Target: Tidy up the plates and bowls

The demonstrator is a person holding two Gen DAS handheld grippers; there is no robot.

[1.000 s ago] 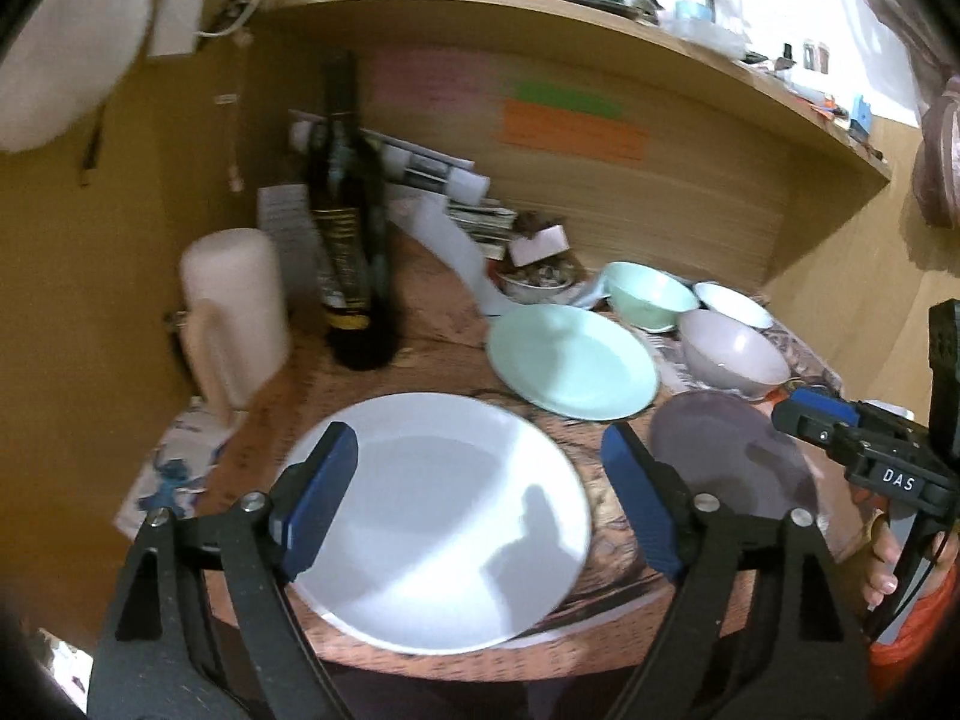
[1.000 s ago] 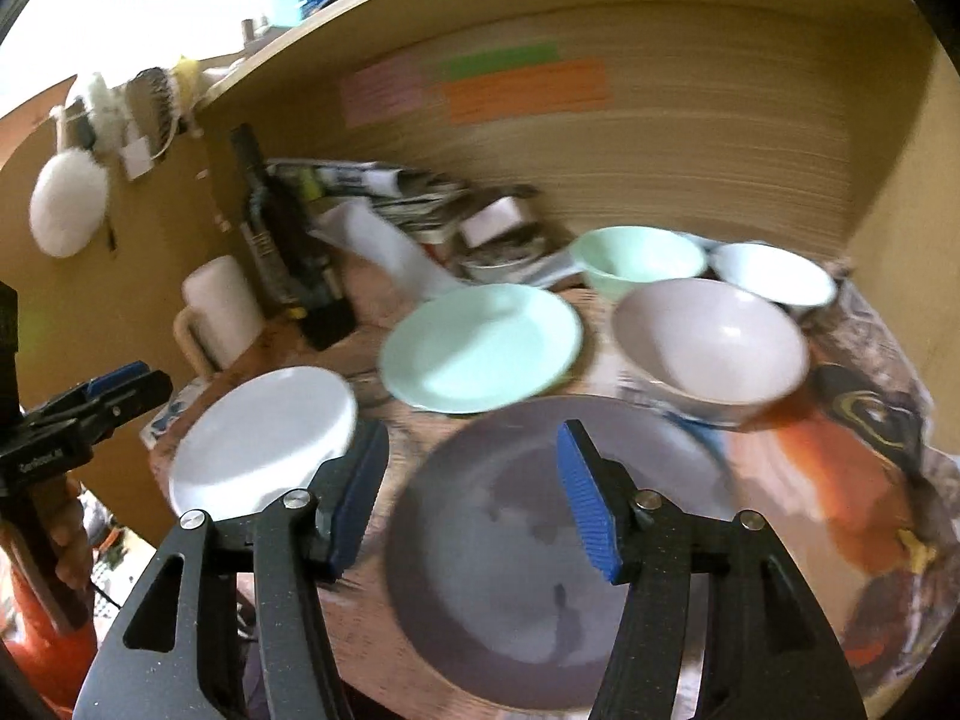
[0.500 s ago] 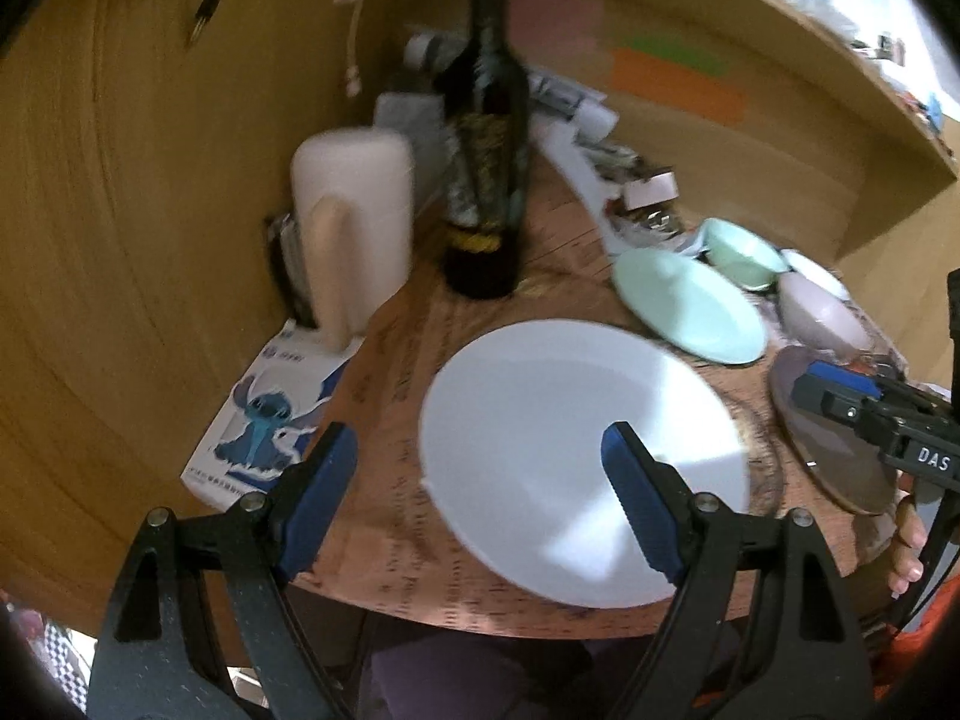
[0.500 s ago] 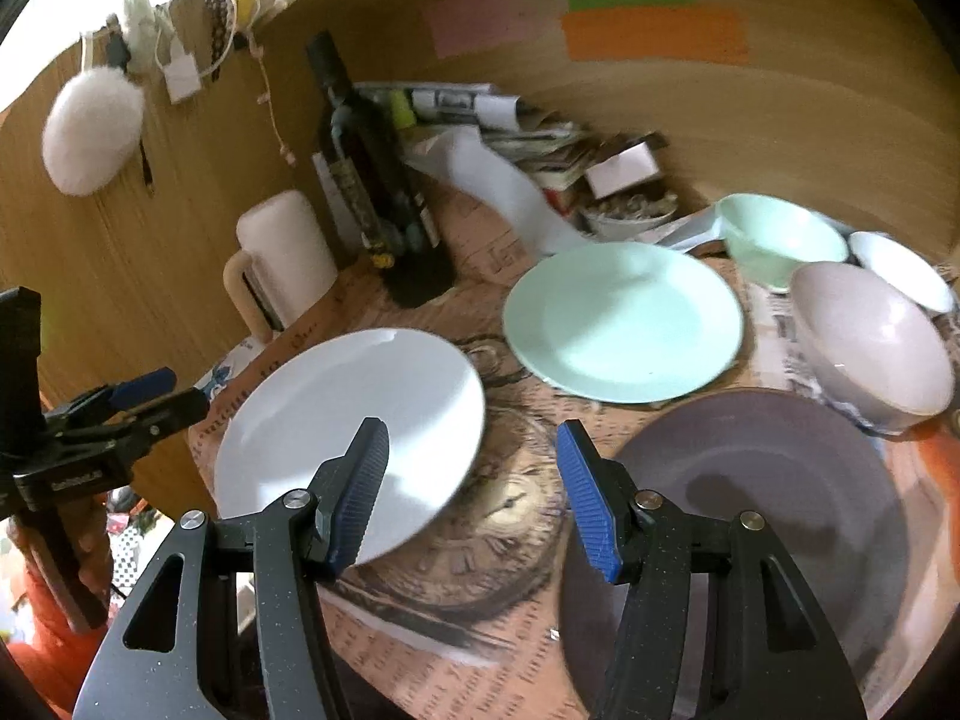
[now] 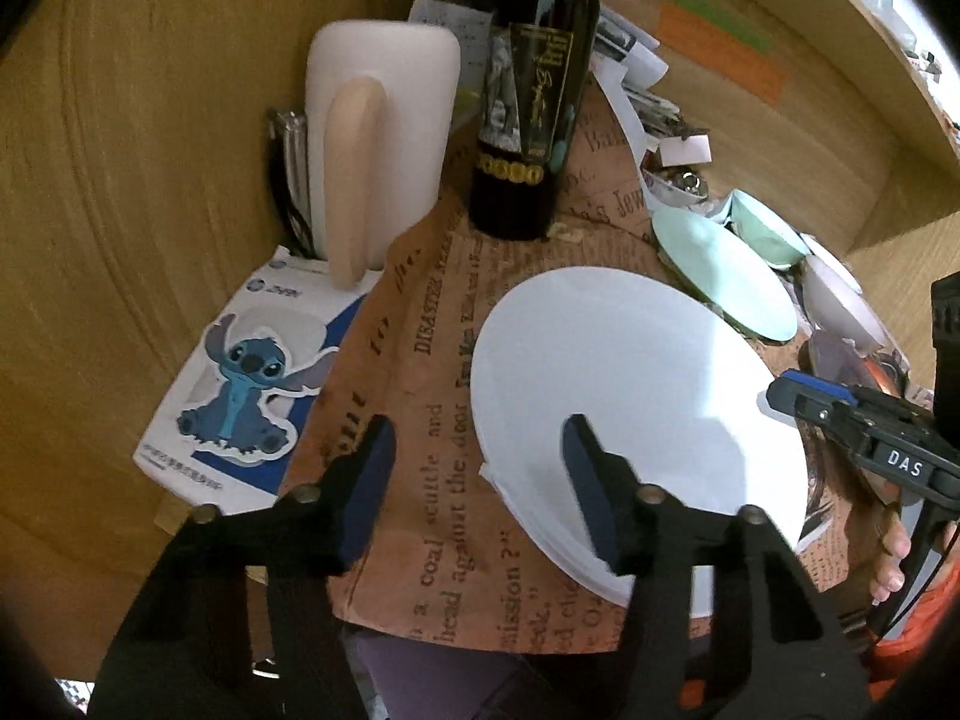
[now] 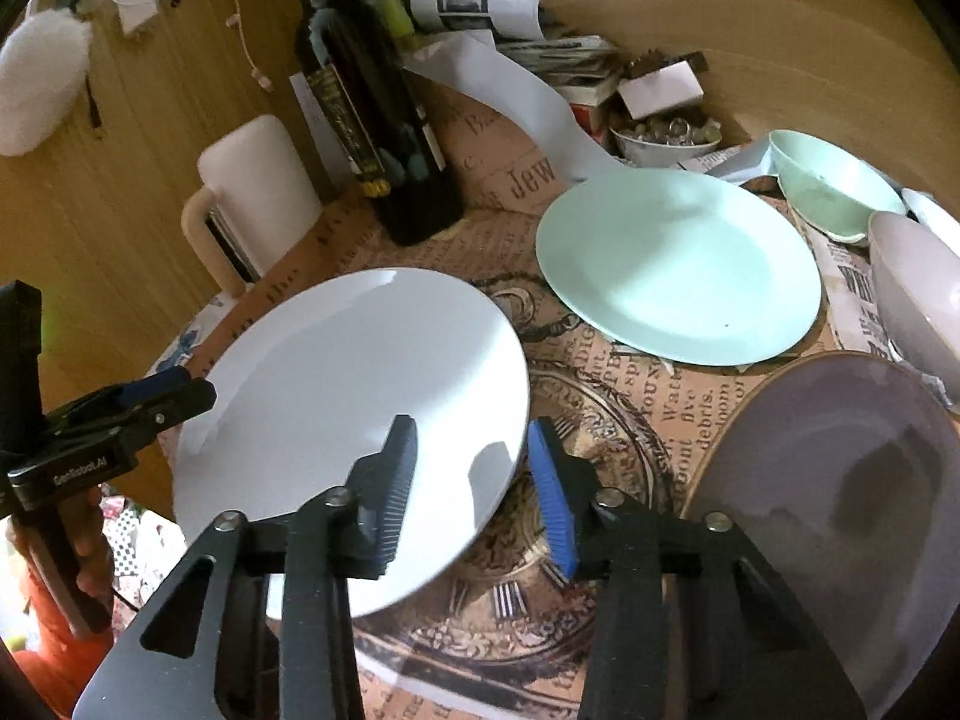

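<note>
White plate (image 5: 630, 396): round, plain, glossy and shallow, lying flat on the newspaper-print cloth (image 5: 432, 360) at the near left part of the table, its near rim close to the table edge.
Left gripper (image 5: 477, 480): jaws closing, straddling the plate's left rim; the pads do not yet press on it.
Right gripper (image 6: 471, 483): jaws closing, straddling the plate's right rim; one finger over the plate, the other over the cloth, with a gap showing at the rim.
Mint plate (image 6: 678, 267): behind and right of the white one, apart from it.
Grey plate (image 6: 840, 480): near right, apart from the white plate, with bare cloth between.
Bowls: a mint bowl (image 6: 834, 186) and a pale grey bowl (image 6: 918, 300) on the far right, close together.
Wine bottle (image 5: 534, 90): upright behind the white plate, a strip of cloth between them.
White holder (image 5: 378, 138): at the far left, against the wooden wall.
Open room: bare cloth left of the white plate and between the three plates.
</note>
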